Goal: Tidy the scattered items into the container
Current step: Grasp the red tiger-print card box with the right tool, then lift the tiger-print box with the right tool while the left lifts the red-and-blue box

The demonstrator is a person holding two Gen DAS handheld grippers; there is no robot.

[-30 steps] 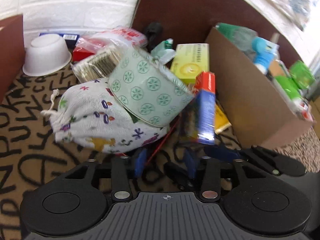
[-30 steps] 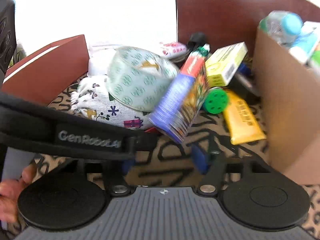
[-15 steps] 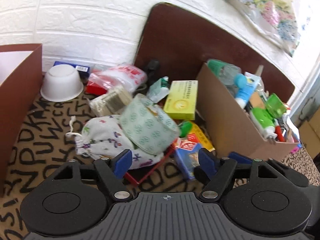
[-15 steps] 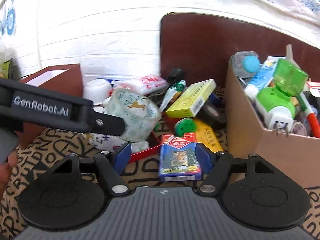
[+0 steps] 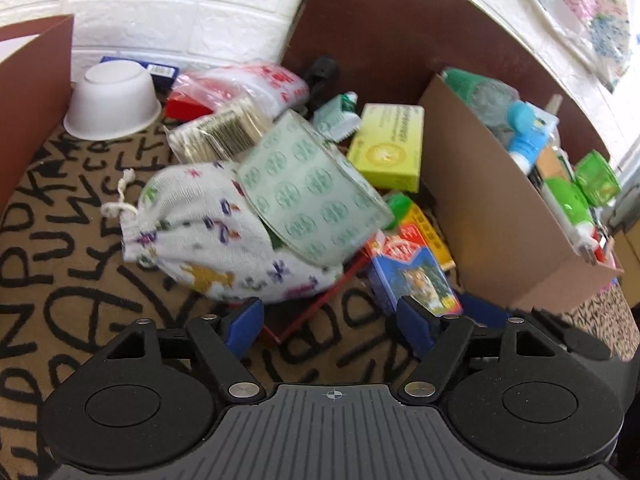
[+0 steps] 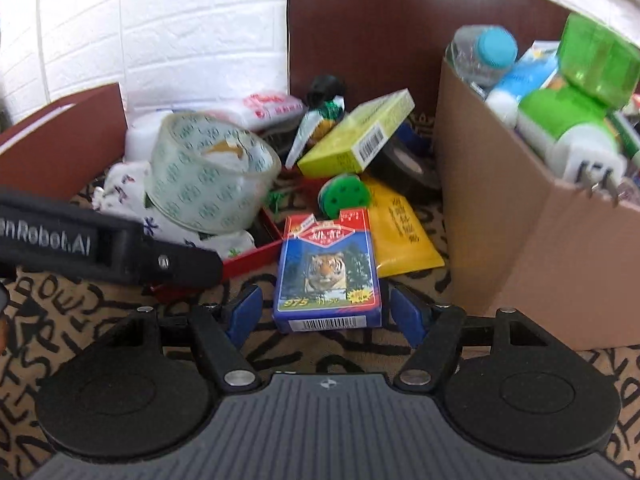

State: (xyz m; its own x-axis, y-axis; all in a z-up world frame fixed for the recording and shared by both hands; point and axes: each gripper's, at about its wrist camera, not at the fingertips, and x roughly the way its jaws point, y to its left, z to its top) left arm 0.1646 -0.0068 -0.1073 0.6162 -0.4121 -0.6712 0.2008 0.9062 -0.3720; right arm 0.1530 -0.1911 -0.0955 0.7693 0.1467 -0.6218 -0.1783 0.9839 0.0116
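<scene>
A blue card box with a tiger picture [image 6: 327,274] lies flat on the lettered mat; it also shows in the left wrist view [image 5: 412,276]. My right gripper [image 6: 326,314] is open, its blue pads on either side of the box's near end. My left gripper [image 5: 330,322] is open and empty, just short of a patterned cloth pouch [image 5: 208,236] with a tape roll [image 5: 312,200] leaning on it. The cardboard container [image 6: 516,216] stands at the right, full of bottles; it also shows in the left wrist view [image 5: 492,216].
A yellow-green box [image 6: 360,140], a green disc [image 6: 345,200], a yellow packet [image 6: 400,236], a red tray [image 6: 256,260], a white bowl [image 5: 112,100] and plastic bags [image 5: 248,88] are scattered on the mat. A brown box [image 5: 32,92] stands left. The left gripper's body [image 6: 100,248] crosses the right wrist view.
The card box, held upright a second ago, now lies flat on the mat. Both grippers have opened and come down closer to the items.
</scene>
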